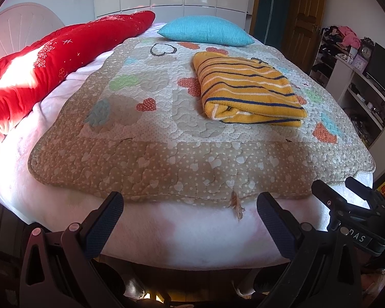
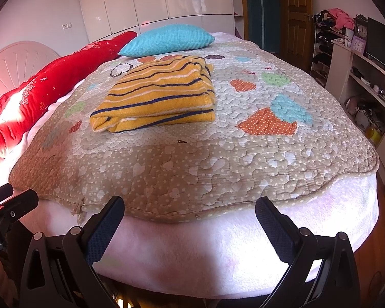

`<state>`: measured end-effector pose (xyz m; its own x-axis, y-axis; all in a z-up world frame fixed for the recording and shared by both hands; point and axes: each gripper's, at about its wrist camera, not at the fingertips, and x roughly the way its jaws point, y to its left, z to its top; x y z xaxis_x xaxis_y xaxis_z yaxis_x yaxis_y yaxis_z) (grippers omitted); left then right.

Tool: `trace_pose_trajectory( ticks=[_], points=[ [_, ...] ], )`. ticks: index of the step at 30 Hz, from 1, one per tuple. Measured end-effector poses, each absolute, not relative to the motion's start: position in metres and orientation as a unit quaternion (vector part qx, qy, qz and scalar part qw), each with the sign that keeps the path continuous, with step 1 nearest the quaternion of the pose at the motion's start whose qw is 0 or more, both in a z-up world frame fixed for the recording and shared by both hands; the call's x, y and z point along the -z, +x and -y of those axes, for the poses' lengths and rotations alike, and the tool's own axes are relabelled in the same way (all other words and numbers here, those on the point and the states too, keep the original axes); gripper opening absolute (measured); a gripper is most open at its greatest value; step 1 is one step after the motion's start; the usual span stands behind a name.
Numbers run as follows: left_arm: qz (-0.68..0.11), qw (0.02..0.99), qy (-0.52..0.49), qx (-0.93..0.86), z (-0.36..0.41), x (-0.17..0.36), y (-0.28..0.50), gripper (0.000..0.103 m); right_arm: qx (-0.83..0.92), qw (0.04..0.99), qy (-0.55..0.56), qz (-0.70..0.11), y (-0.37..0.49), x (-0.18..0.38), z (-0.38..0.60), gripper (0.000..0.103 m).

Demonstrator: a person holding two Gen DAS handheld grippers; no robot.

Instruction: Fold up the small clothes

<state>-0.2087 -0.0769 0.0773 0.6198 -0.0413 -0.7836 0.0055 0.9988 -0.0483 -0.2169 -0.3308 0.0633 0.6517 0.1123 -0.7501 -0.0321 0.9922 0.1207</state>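
We hold the left gripper [image 1: 190,205] at six o'clock over the near edge of the bed, its fingers [image 1: 105,220] spread wide and grasping nothing. The right gripper [image 2: 190,209] sits the same way in its own view, fingers [image 2: 274,228] released and apart, with only the pink blanket [image 2: 192,251] between them. From the left wrist, part of the right gripper's black frame shows at four o'clock.

The yellow striped garment [image 1: 246,89] lies folded into a compact stack on the heart-patterned quilt [image 1: 146,159], at about one o'clock from the left wrist and at about eleven o'clock from the right wrist [image 2: 156,97]. It is well apart from both grippers, and neither touches it.

Beyond it, at twelve o'clock, a turquoise pillow [image 1: 205,30] rests at the far end of the quilt. A red blanket [image 1: 51,64] is bunched along the bed at ten o'clock. Shelves [image 1: 359,89] stand at three o'clock.
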Motion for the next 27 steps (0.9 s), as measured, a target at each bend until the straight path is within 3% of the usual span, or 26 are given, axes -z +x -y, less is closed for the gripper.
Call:
trace_pose_trajectory(
  ticks=[27],
  points=[
    [-0.477,0.878,-0.037,0.027,0.075,-0.048,-0.201,0.103,-0.041,0.903,0.059,-0.423,-0.215,-0.048,0.33,0.103]
  ],
)
